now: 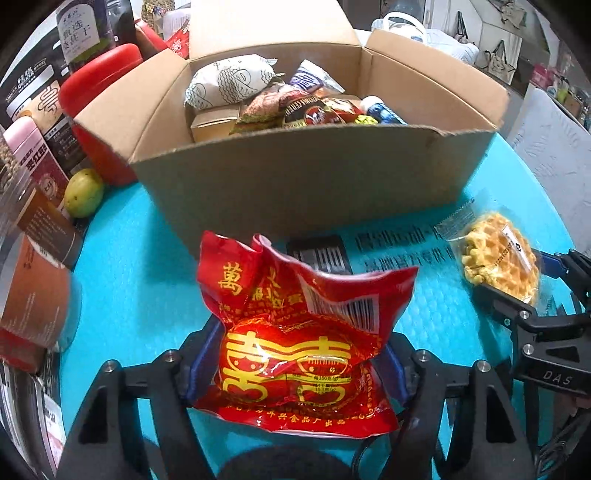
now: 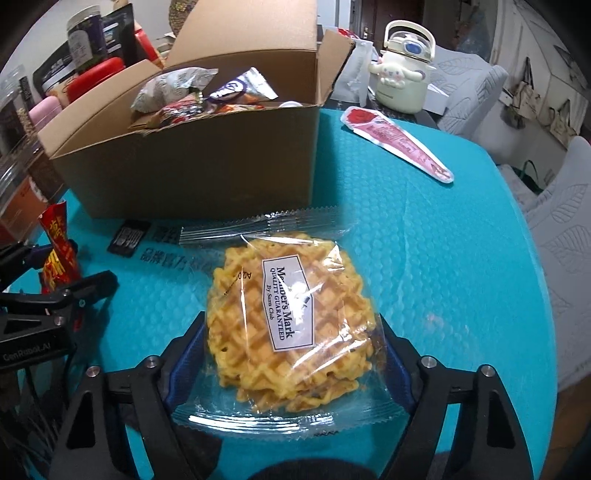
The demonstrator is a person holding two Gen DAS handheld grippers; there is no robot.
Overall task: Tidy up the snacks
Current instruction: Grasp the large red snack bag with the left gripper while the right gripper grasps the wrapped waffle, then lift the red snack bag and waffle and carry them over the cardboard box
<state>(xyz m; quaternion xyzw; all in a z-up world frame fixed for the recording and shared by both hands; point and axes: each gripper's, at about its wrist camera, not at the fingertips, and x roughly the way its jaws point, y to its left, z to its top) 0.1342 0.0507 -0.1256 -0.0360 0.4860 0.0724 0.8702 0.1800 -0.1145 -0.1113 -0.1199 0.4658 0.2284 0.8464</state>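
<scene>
Glossy red foil packet, clear plastic waffle wrap, matt cardboard box.

Two black grippers, left and right, blue-padded fingers, silver screws, white lettering.

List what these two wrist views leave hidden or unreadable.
- Lower contents of the cardboard box: hidden in both views by its front wall and the top snacks.
- Underside of the red packet in the left gripper: left wrist view, covered by the packet itself.
- Waffle pack in the right gripper: date code partly hidden by its label.
- Left-edge jars: blurred, cut off.
</scene>
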